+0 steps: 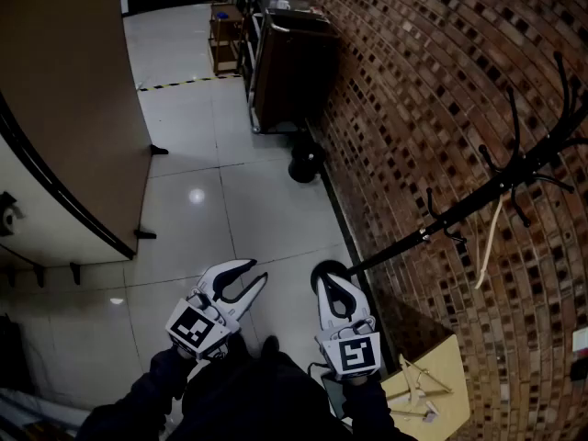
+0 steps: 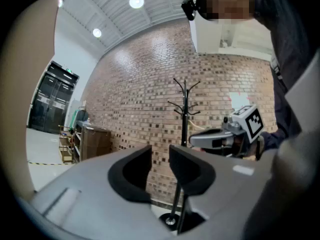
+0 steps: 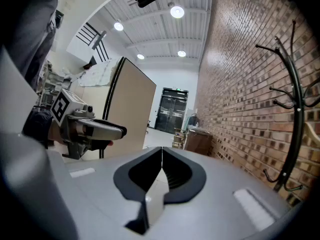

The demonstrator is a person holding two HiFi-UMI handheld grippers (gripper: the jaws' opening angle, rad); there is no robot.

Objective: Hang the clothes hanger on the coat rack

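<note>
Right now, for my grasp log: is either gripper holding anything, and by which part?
Nothing: left gripper open and empty, right gripper shut on air.

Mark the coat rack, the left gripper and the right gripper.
coat rack (image 1: 478,198), head view, on its pole.
left gripper (image 1: 259,271), head view, between its fingertips.
right gripper (image 1: 324,281), head view, at its closed fingertips.

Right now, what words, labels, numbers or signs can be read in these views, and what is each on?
No text is readable in any view.
On the left marker cube of the left hand-held gripper: square pattern only, no letters.
On the right marker cube of the right hand-held gripper: the same.
On the small panel above the dark door: too small to read.
</note>
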